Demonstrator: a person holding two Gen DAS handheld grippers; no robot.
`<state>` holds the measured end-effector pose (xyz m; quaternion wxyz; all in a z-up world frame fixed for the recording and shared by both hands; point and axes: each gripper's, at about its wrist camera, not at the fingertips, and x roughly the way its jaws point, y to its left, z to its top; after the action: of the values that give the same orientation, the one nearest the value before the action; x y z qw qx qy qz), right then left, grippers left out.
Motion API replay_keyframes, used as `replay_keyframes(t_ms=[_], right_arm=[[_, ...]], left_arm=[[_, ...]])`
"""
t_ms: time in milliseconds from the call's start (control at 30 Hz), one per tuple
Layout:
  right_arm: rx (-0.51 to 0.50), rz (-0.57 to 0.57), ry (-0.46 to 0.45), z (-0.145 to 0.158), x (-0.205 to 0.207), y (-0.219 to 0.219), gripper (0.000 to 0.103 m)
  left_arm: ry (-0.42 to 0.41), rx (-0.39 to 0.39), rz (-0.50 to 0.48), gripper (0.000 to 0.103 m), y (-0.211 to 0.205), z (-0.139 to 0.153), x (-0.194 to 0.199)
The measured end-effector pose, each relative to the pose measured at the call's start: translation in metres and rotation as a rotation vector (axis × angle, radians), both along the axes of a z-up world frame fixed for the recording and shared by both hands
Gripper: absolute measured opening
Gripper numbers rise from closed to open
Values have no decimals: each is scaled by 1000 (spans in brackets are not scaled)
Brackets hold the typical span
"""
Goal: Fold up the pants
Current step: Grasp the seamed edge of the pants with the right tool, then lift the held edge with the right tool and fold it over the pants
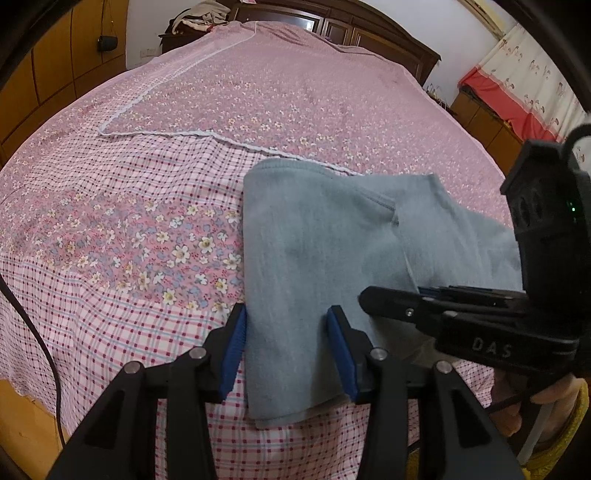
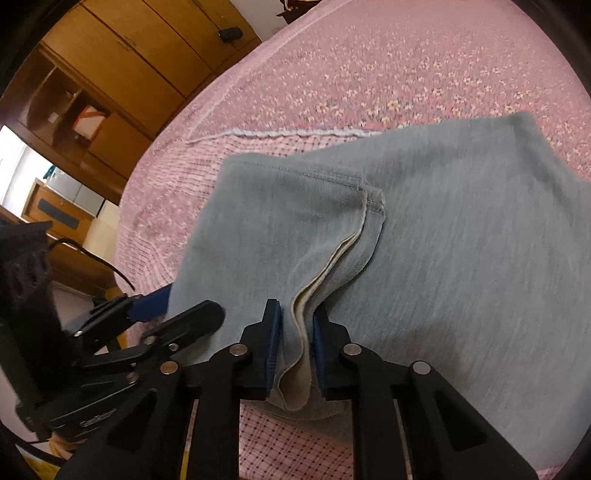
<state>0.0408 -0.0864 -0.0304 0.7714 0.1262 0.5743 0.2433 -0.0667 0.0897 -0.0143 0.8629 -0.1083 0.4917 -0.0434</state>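
The grey pants [image 1: 314, 240] lie on the pink floral bedspread [image 1: 147, 203] at the near edge of the bed, already doubled into a thick bundle; judging by that, more folding and squaring up remains. Your left gripper [image 1: 291, 354] straddles the bundle's near corner, jaws apart, with cloth between the pads; whether they press it is unclear. Your right gripper [image 2: 297, 350] has its jaws nearly closed, pinching a raised ridge of layered edges. Only the right view shows that pinch and the pale inner lining; only the left view shows the dark headboard [image 1: 351, 33] beyond.
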Motion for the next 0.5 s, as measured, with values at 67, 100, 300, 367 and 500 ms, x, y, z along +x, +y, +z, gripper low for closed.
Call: replay_keyframes(t_ms=[67,100,300,367,500], right_arm=[[11,-11,4,-1,-1,-1,19],[17,-15,2,0,-1,-2,19],[28,-6,-87,19,-11,-5,8],[43,-6,-123,29,-14,-8,8],[53,-14,-173,46,-17,-19,8]], left_arm=[[1,3,1,46,-1,0,0],[1,2,3,46,-2,0,0],[-3,-10,8,46,0,5,2],[-9,-21,9,46,0,8,3],[-27,-51,1,46,-1,13,3]])
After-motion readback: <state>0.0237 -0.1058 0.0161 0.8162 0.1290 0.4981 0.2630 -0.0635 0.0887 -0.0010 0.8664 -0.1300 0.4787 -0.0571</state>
